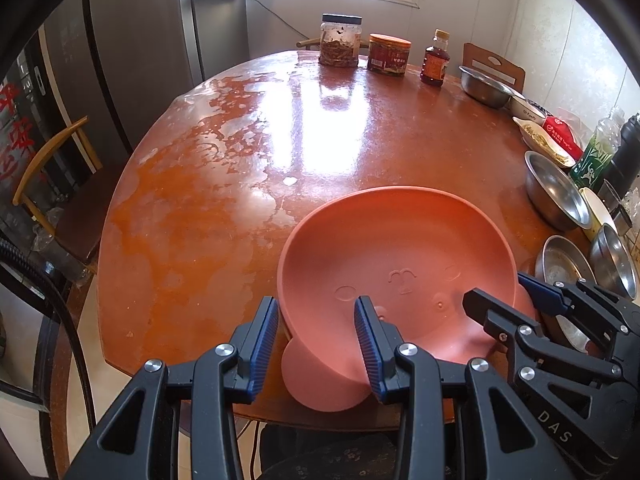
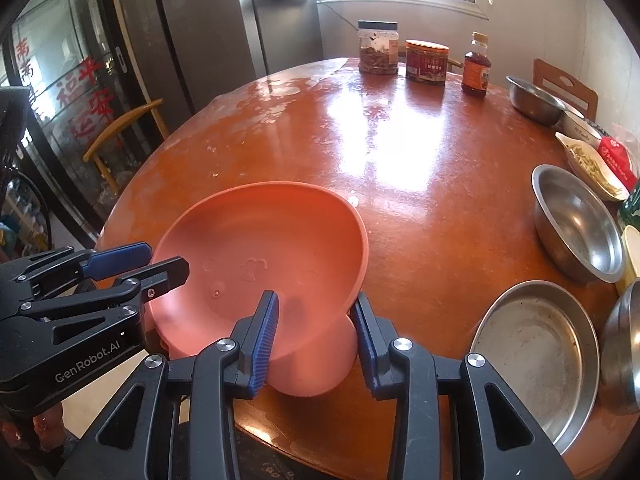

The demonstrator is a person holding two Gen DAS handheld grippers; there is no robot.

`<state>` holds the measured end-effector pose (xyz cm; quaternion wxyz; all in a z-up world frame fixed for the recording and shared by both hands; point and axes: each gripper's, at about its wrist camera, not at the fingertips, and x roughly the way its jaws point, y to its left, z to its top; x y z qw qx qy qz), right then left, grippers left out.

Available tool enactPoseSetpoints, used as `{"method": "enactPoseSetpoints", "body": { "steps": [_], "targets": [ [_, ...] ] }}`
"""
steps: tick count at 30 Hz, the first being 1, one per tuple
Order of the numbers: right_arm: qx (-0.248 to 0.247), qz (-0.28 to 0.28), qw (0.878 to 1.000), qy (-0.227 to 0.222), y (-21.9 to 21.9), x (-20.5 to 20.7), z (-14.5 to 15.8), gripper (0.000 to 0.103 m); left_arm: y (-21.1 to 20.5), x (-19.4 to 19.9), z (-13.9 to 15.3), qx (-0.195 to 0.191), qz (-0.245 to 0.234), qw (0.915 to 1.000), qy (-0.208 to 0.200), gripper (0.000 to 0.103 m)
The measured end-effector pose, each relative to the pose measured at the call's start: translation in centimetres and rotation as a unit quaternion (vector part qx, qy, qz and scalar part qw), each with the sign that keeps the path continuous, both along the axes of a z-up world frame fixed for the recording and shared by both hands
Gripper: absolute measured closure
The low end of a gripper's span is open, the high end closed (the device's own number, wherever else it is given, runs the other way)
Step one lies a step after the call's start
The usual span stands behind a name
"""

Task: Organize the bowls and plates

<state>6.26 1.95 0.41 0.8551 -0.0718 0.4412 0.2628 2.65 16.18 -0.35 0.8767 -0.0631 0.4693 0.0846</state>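
Note:
A salmon-pink plate with two round ears and an embossed face sits at the near edge of the round brown table, its ears hanging over the edge. My left gripper straddles the rim by the left ear, one finger inside the plate and one outside, shut on it. By the right ear my right gripper clamps the rim the same way. The plate's near side looks slightly raised.
Along the table's right side stand a shallow steel dish, a steel bowl, another bowl and a dish of food. Two jars and a bottle stand at the back. A chair is at the left.

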Motion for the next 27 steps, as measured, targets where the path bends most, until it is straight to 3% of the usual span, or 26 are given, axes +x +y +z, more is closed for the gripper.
{"method": "enactPoseSetpoints", "body": {
  "steps": [12, 27],
  "targets": [
    [0.003, 0.010, 1.000, 0.005, 0.8, -0.1, -0.2, 0.059, 1.5, 0.5, -1.1, -0.004, 0.015, 0.9998, 0.010, 0.063],
    [0.032, -0.009, 0.999, 0.008, -0.5, 0.4, 0.6, 0.053, 1.7, 0.2, 0.0, -0.014, 0.017, 0.9997, -0.012, 0.063]
  ]
}}
